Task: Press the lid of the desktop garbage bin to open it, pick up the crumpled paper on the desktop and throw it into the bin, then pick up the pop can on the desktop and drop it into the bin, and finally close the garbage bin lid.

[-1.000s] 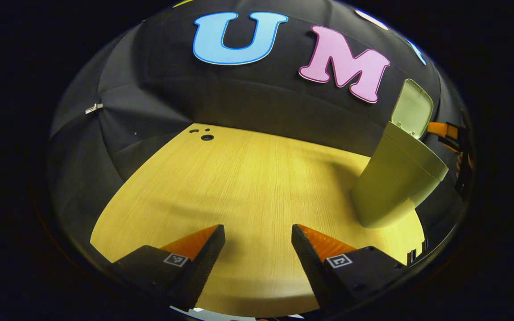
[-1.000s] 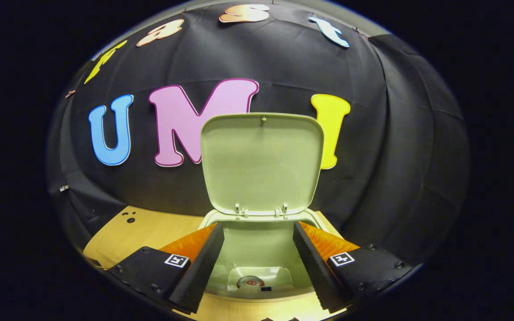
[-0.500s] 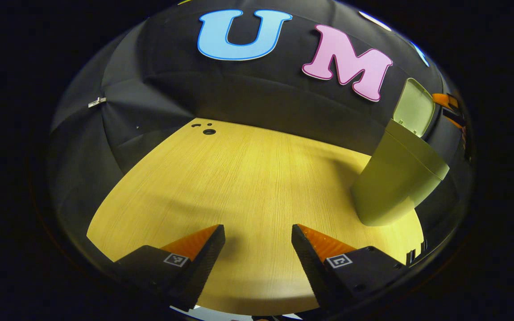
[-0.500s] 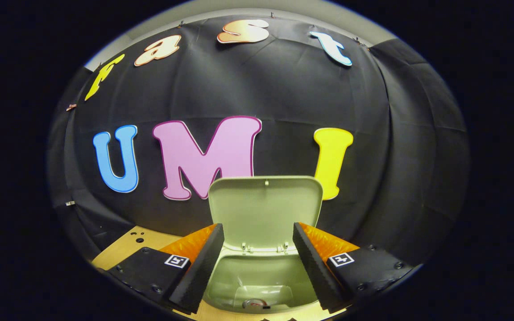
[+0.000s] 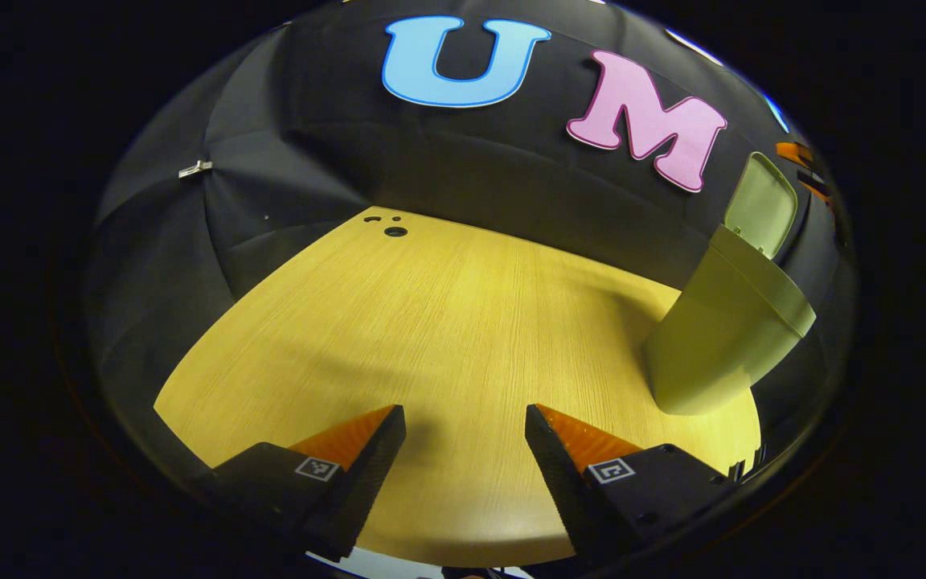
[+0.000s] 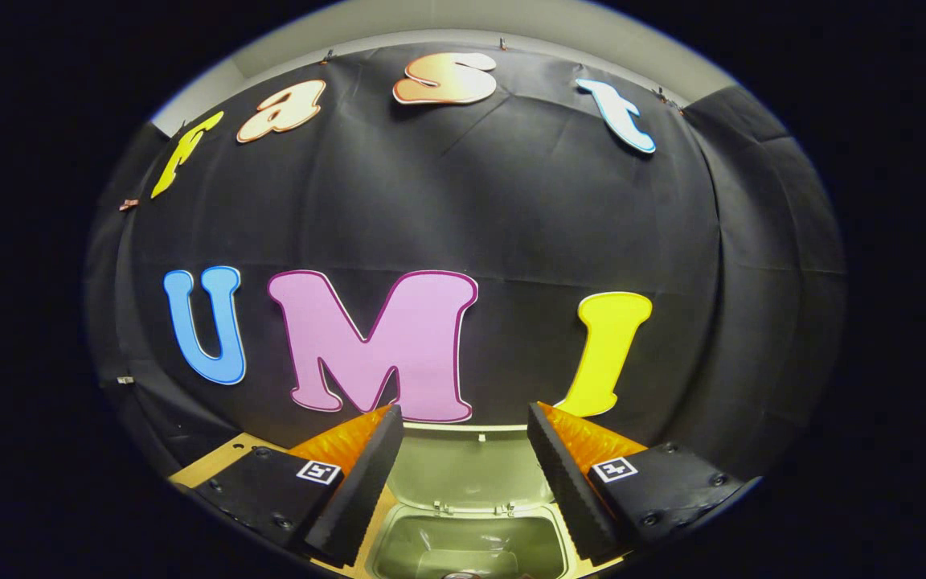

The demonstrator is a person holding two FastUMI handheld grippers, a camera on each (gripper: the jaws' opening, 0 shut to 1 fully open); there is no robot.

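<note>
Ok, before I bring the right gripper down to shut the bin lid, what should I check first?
1. Lid standing open, upright above the hinge: ok.
2. Right gripper open and holding nothing: ok.
3. Right gripper raised in front of the lid, not yet touching it: ok.
4. Desktop free of paper and can in the left gripper view: ok.
5. Bin contents: cannot tell, the inside is barely visible.
6. Left gripper open, well clear of the bin: ok.

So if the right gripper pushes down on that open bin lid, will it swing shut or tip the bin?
The lid stands upright on hinges at the bin's back rim, so it probably swings down easily. It looks like thin plastic, likely light. The bin is tall and narrows toward its base, so a sideways shove might tip it.
</note>
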